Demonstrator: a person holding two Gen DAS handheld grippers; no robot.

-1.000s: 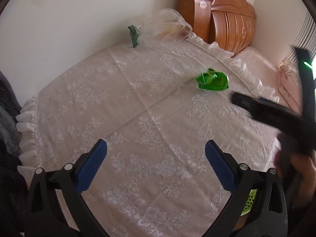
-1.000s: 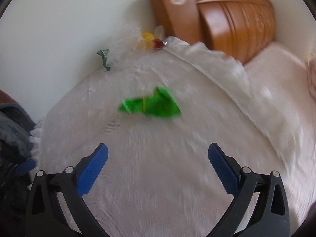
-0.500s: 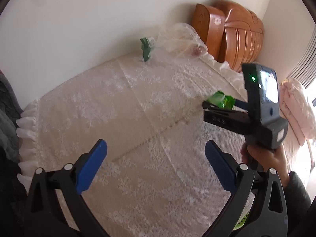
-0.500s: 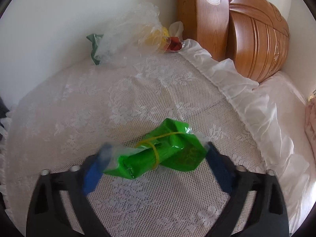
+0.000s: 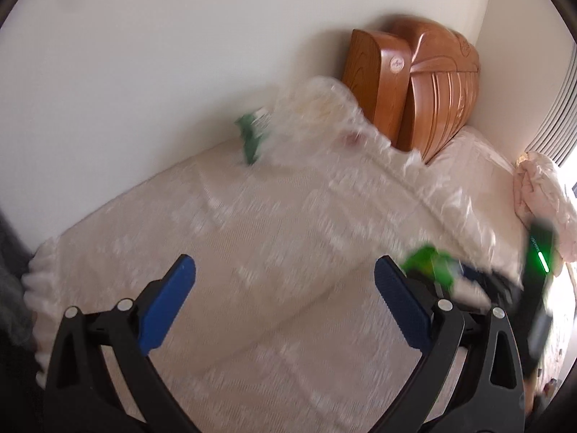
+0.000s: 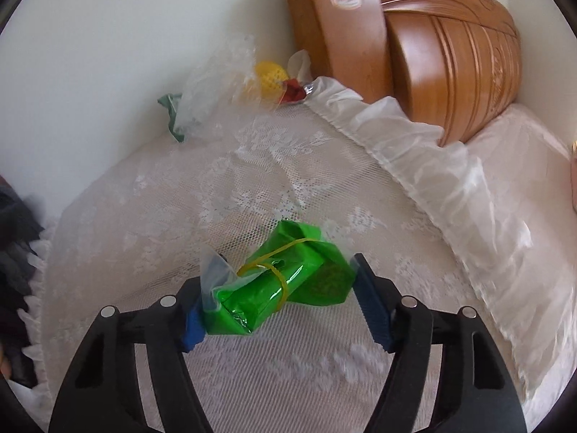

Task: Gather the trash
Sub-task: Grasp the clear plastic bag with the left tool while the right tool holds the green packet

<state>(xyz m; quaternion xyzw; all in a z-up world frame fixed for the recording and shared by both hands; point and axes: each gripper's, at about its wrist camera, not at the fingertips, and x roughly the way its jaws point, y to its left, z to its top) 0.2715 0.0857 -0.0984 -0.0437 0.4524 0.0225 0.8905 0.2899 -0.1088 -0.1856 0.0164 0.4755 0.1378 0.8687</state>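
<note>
A bright green foil packet (image 6: 277,281) with a yellow rubber band round it lies on the white lace cloth (image 6: 252,166). My right gripper (image 6: 285,278) has its jaws closing on it, with the blue pads (image 6: 371,306) against both ends. In the blurred left wrist view the same packet (image 5: 429,263) shows at the right, just past my left gripper (image 5: 285,263). That gripper hangs open over bare lace with nothing between its fingers. More trash lies by the wall: a clear plastic bag (image 6: 216,86), a dark green wrapper (image 6: 173,115), a yellow lump (image 6: 268,75) and a red wrapper (image 6: 294,92).
A carved wooden headboard (image 6: 432,36) stands at the back right against the white wall. A pale pink bed (image 6: 523,144) runs below it, beyond the cloth's frilled edge (image 6: 414,137). Dark fabric (image 6: 14,223) hangs at the left edge.
My right gripper came down onto the green packet and its jaws narrowed onto both ends. The left gripper swung left and rose a little, so the packet now sits at its right edge.
</note>
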